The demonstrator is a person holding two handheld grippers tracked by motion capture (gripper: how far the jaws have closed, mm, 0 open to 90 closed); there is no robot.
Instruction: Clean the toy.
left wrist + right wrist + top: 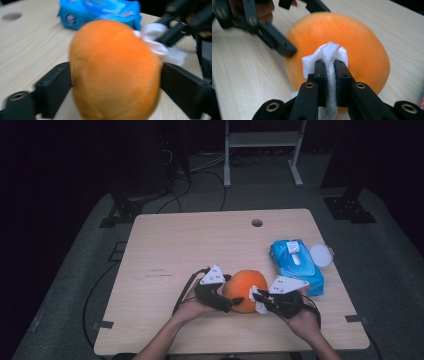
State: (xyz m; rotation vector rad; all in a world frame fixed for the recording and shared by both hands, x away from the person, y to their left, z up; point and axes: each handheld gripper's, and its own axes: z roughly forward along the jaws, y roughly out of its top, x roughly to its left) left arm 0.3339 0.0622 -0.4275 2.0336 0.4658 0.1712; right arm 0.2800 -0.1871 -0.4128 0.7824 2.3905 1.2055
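The orange ball (244, 290) sits low and centre in the high view, on the wooden table (165, 250), between the two hands. The left gripper (226, 302) holds it from the left: in the left gripper view its jaws stand wide, one on each side of the ball (113, 72), and both meet its flanks, so the ball is clamped between them. The right gripper (256, 296) comes in from the right with its jaws pinched together on a folded white wipe (327, 56); in the right gripper view the wipe stands up between the closed pads and presses against the near face of the ball (359, 47). A loose end of the wipe (260, 307) hangs below the jaws. A blue wipe pack (296, 265) lies right of centre in the high view, touching nothing, with a round white lid (320, 255) just beside its upper right corner. Judgement: the step in hand is wiping the ball, one gripper steadying it while the other applies the wipe. The next move calls for a stroke of the wipe across the surface with light, even pressure, while the left grip stays firm enough to stop the ball rolling; the ball looks soft and rounded, so a hard push could squeeze it out of the wide jaws. Turning the ball to present an unwiped face would follow.
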